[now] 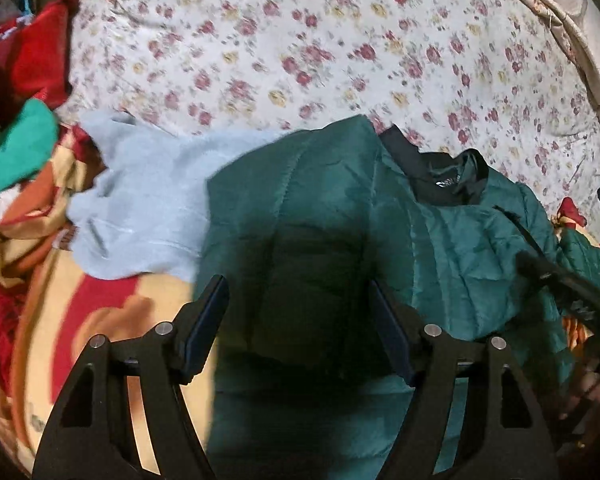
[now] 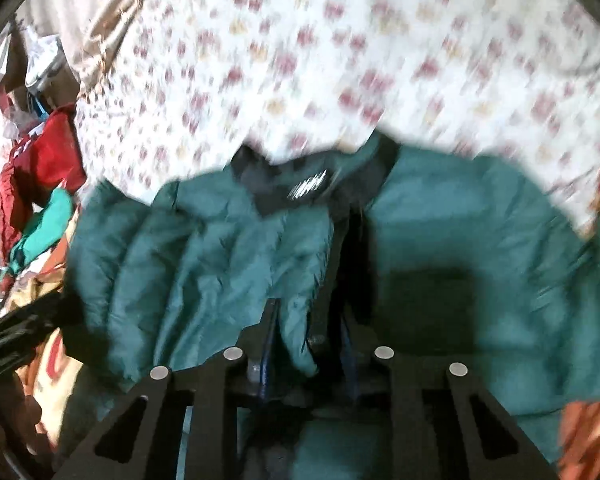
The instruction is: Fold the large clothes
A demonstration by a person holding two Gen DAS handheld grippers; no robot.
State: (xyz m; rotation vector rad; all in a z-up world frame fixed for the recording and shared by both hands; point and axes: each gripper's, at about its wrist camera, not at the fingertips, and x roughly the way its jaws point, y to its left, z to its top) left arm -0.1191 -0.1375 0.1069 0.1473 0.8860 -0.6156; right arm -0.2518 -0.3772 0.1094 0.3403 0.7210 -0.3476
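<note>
A: Where does the jacket (image 1: pixel 332 216) lie?

B: Spread on the floral sheet (image 1: pixel 300 40), collar (image 1: pixel 452 184) away from both cameras, partly over a grey garment (image 1: pixel 148 200) and a patterned blanket (image 1: pixel 112 320). Loose clothes (image 1: pixel 24 92) are heaped to the left.

A: And the grippers?

B: The left gripper (image 1: pixel 296 320) hangs above the jacket with jaws apart and nothing between them. The right gripper (image 2: pixel 306 340) has its jaws nearly together, clamped on a fold of green fabric near the front opening.

A: How should this step go?

B: Probably the right one ought to carry its pinched edge across in one smooth sweep, keeping the padded fabric taut so it does not bunch. The left could pin or catch the matching edge so the body stays square. The quilting looks slippery, so a shallow bite might slide out.

A: Any label to read?

B: A white mark (image 2: pixel 310 190) sits inside the collar, but blur makes it unreadable in both views.
</note>
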